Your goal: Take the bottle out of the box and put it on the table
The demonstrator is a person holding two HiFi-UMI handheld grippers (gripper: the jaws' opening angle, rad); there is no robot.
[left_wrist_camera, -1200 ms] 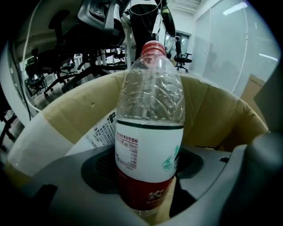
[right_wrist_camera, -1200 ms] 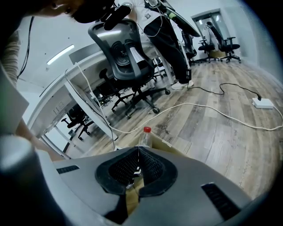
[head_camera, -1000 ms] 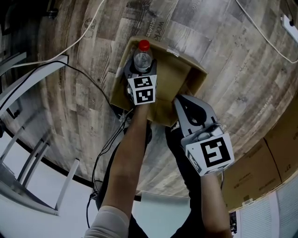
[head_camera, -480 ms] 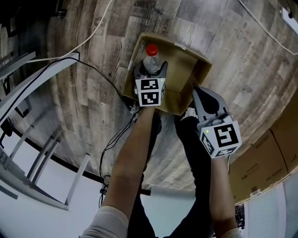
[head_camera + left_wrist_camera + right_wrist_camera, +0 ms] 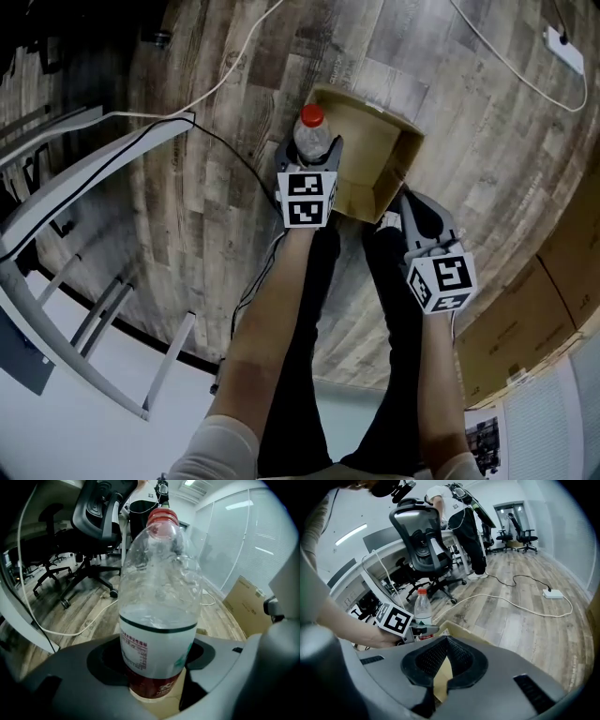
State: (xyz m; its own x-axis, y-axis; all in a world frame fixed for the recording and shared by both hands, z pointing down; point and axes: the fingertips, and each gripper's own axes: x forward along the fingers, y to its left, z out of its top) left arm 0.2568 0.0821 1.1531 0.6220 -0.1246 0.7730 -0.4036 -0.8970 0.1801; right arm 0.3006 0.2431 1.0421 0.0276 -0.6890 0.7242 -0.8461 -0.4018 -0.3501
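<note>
Lift-out is the step in hand: at the left rim of the open brown cardboard box (image 5: 367, 101), the left gripper (image 5: 309, 157) clamps the clear, red-capped plastic bottle (image 5: 310, 134) upright. By the box's near right corner, the right gripper (image 5: 410, 211) hangs closed and empty. Next, the bottle likely needs carrying upright to the table.

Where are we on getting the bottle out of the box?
Done: the left gripper is shut on the bottle, which stands upright at the box's left rim. In hand: clearing that rim; I can't tell whether its base is fully out. Remaining: carrying it away and setting it down.
</note>
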